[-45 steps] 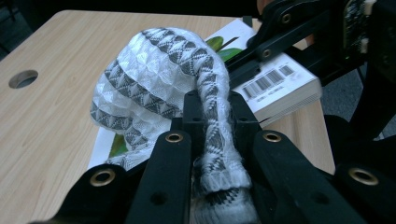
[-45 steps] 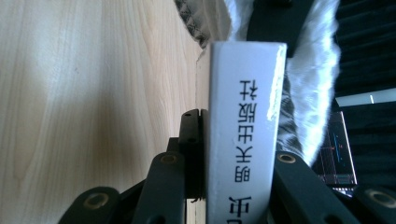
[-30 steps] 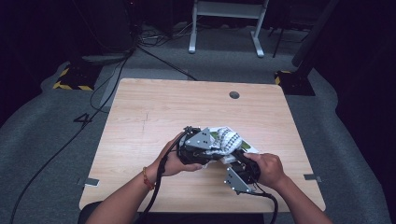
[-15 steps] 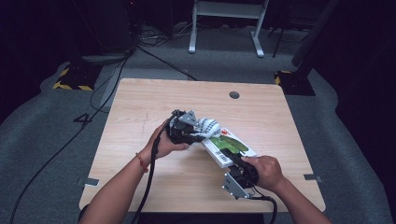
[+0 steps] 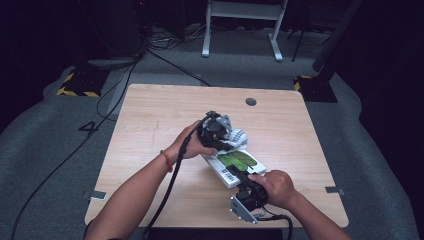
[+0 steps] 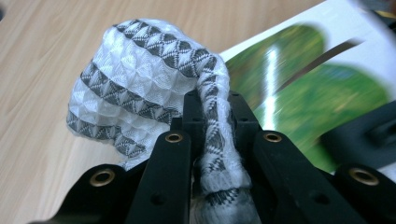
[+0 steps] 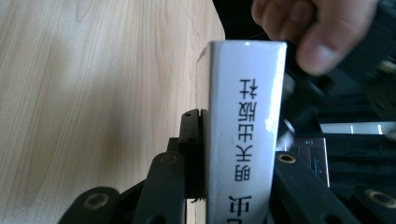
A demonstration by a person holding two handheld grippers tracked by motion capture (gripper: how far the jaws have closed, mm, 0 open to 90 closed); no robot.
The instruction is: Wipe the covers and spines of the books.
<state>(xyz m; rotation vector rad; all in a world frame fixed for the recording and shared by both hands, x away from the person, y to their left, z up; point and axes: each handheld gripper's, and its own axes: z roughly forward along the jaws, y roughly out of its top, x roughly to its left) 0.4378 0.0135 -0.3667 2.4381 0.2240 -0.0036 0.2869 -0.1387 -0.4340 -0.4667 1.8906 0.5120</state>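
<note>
The right tongs [image 5: 239, 176], nearest the person's edge of the worktop [image 5: 150, 125], are clamping the near end of a white book [image 5: 234, 165] with a green leaf picture on its cover. In the right gripper view the book's spine [image 7: 245, 135], printed with characters, is standing upright between the two black jaws, which are pressing on it from both sides.

Just beyond, the left tongs [image 5: 227, 142] are clenching a fold of a white cloth [image 5: 235, 136] patterned with grey triangle bands. In the left gripper view a twisted strand of that cloth [image 6: 212, 135] is running down between the jaws, while the bulk of it is bunching up ahead of and to the left of the tips. The green cover [image 6: 299, 93] is lying immediately to the right of the left tongs, and the cloth seems to be resting partly on the book's far end, though the blur there makes the overlap hard to judge.

The work appears to be in mid-course: both things are already gripped, one per hand. What is left, by the look of it, is either wiping the cover with the cloth or drawing the cloth clear of the book; neither is finished, since cloth and book are sitting right against each other, near the middle of the worktop.
</note>
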